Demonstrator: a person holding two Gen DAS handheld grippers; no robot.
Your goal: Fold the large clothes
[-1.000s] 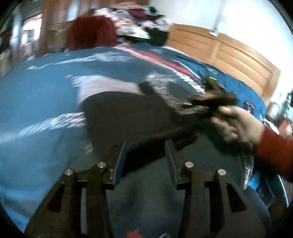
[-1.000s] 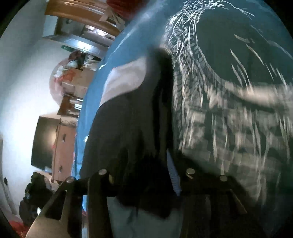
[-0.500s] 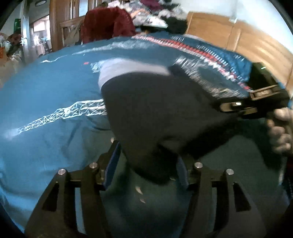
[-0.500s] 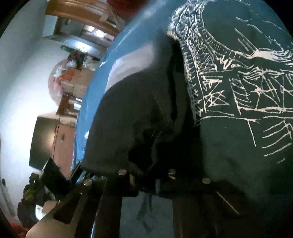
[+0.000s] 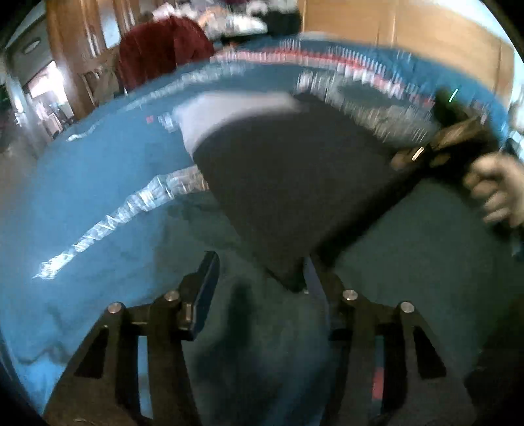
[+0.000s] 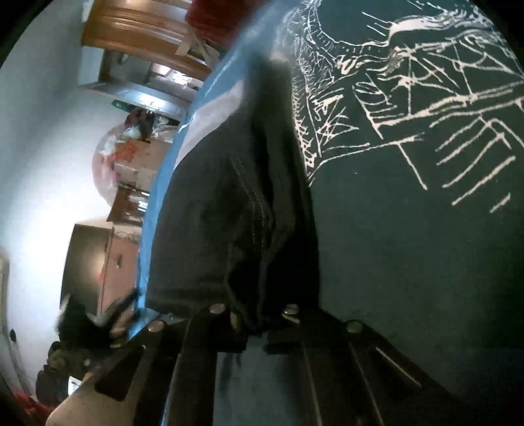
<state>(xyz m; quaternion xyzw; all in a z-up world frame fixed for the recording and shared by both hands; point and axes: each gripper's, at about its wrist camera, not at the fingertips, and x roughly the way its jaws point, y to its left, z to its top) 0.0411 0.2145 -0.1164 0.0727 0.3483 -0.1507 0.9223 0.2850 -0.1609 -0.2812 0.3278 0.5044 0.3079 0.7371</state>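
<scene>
A large dark garment (image 5: 294, 183) with a pale band (image 5: 229, 111) at its far end lies on the teal bedspread (image 5: 98, 183). In the left wrist view my left gripper (image 5: 262, 262) is open, and the garment's near corner hangs down just beside its right finger (image 5: 319, 278). At the right edge a hand (image 5: 497, 193) holds my right gripper (image 5: 439, 147), which pulls the garment's edge up. The right wrist view shows my right gripper (image 6: 258, 316) shut on a bunched, stitched fold of the dark garment (image 6: 229, 203); the cloth hides its fingertips.
The bedspread carries a white line print (image 6: 409, 98) and a red and white stripe (image 5: 344, 62). A wooden headboard (image 5: 409, 29) stands behind the bed. A red cloth (image 5: 160, 46) hangs on a chair at the far left, beside piled clothes. A dark cabinet (image 6: 88, 262) stands past the bed's edge.
My right gripper closed on the garment's edge and lifted it. The garment's near corner, which lay between the left fingers, now hangs by the right finger. Both views are closer to the cloth.
</scene>
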